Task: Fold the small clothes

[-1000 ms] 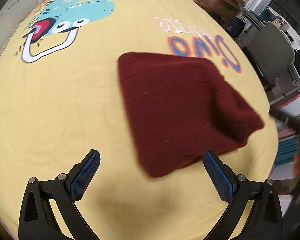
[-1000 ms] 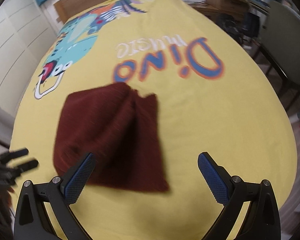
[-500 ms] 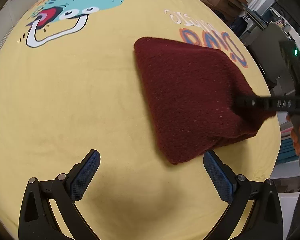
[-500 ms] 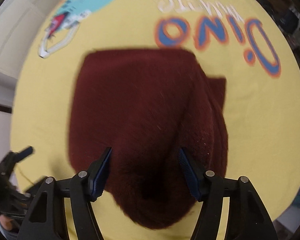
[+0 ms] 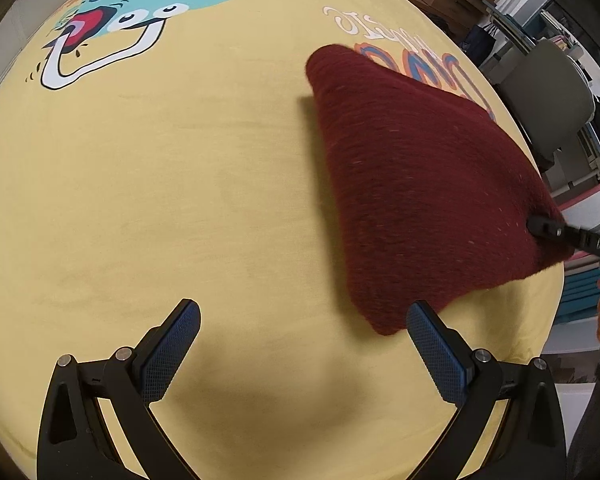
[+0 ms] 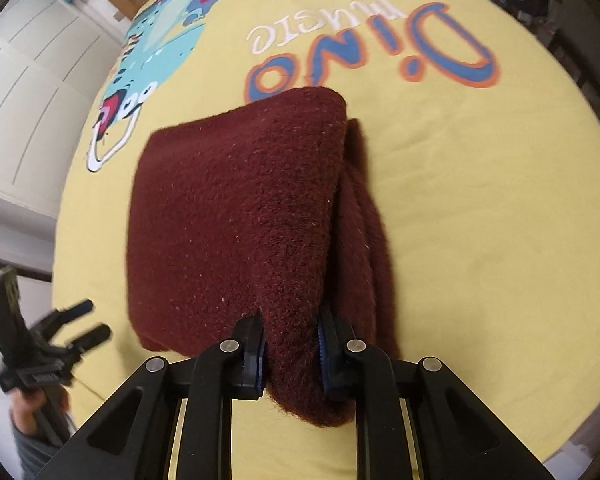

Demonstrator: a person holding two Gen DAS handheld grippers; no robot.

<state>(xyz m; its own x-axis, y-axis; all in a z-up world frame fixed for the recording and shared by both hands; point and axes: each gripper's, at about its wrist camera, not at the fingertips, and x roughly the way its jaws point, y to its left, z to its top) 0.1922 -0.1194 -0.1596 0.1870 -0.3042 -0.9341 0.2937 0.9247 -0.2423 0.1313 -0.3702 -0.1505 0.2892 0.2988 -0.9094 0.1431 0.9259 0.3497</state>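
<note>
"Dino music" [image 6: 364, 52] reads upside down on the yellow dinosaur-print bed sheet [image 5: 180, 200] – white panelled doors [image 6: 32, 92] beyond. Right gripper [image 6: 291, 354] is closing, pinching the dark red knitted garment [image 6: 240, 220] lying there; left gripper [image 5: 304, 344] gapes, empty.

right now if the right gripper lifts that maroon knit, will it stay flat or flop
It will likely flop: the maroon knit already bunches where the closing right gripper pinches it. Thick and fuzzy, it should not slip from the pads. It looks light, but the free folded layers may drag on the yellow sheet and open.
</note>
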